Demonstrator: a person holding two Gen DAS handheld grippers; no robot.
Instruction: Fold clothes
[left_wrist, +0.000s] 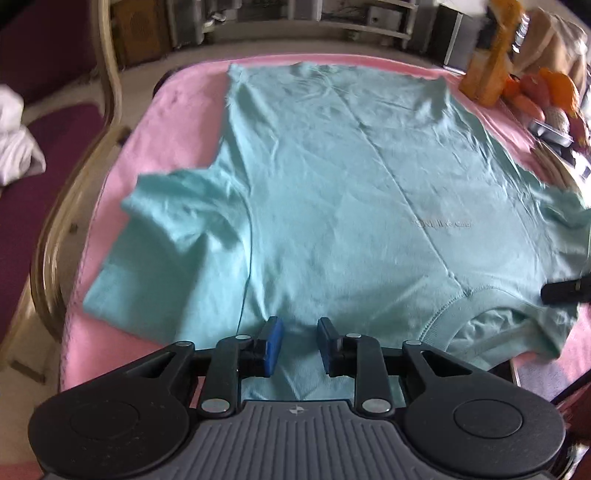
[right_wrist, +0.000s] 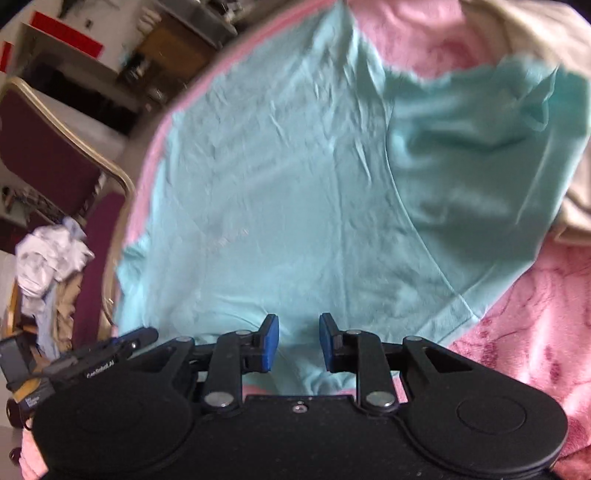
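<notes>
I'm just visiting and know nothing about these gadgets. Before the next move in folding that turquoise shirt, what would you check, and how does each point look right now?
1. T-shirt spread flat on the pink blanket: ok, only light wrinkles.
2. Left sleeve laid out: ok.
3. Left gripper open over the shoulder edge: ok.
4. Right gripper open above fabric: ok.
5. Right sleeve flat: not ok, rumpled.
6. Cloth between the fingers: cannot tell.

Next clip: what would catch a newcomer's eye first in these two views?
The light blue T-shirt spread flat over a pink blanket fills both views, collar nearest the cameras. The left gripper and right gripper both sit open over its near edge. An orange toy stands at the far right corner.
</notes>
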